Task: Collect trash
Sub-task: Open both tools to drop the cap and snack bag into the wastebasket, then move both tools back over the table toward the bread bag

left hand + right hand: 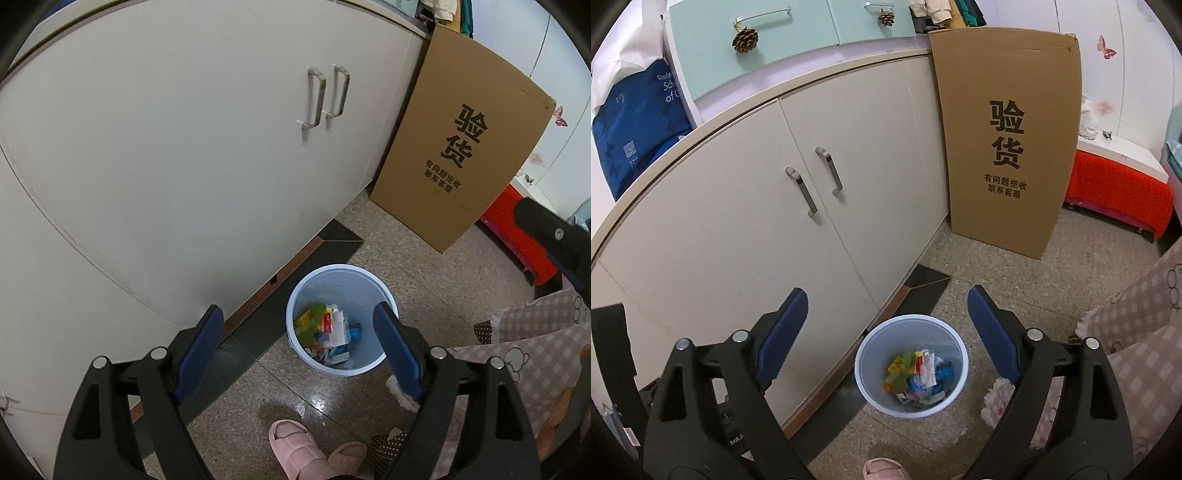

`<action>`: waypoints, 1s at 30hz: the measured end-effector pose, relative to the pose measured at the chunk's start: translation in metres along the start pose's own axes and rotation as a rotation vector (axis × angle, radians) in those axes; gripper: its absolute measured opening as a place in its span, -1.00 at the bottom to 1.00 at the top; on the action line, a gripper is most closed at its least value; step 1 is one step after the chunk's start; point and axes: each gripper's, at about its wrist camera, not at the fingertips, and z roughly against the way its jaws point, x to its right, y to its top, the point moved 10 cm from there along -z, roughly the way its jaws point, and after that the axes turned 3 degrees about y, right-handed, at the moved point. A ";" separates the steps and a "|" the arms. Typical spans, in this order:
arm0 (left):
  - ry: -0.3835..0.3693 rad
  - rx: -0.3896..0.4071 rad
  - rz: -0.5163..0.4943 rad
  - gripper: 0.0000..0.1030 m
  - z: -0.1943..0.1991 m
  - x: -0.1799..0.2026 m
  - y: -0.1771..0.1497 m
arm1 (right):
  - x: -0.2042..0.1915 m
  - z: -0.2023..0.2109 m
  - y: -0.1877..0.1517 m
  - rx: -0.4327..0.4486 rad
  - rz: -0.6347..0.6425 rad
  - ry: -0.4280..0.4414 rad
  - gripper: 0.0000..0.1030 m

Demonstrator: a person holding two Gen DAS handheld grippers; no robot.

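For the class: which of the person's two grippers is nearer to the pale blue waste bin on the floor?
Hard to tell. The left gripper and the right gripper both hang open above the waste bin, neither touching it.

Stood open-topped on the speckled stone floor: a round pale-blue plastic bin, reachable straight from above, its bottom littered with colourful wrappers. Hemmed on the left by a white two-door cabinet, just beside the rim. Crowded on the right by a pink checked cloth. Blocked farther back by a tall brown cardboard box leaning against the cabinet. Left clear between box and bin: bare floor.
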 end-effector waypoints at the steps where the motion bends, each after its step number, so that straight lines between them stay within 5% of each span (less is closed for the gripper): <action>1: 0.000 0.001 -0.002 0.58 0.002 0.002 0.000 | 0.002 0.005 0.001 0.000 -0.009 -0.004 0.68; 18: -0.076 0.134 -0.069 0.62 0.113 0.057 0.006 | 0.051 0.153 0.017 0.117 -0.086 -0.021 0.68; 30: -0.240 0.252 -0.242 0.68 0.238 0.198 -0.029 | 0.182 0.314 0.010 0.261 -0.187 -0.148 0.68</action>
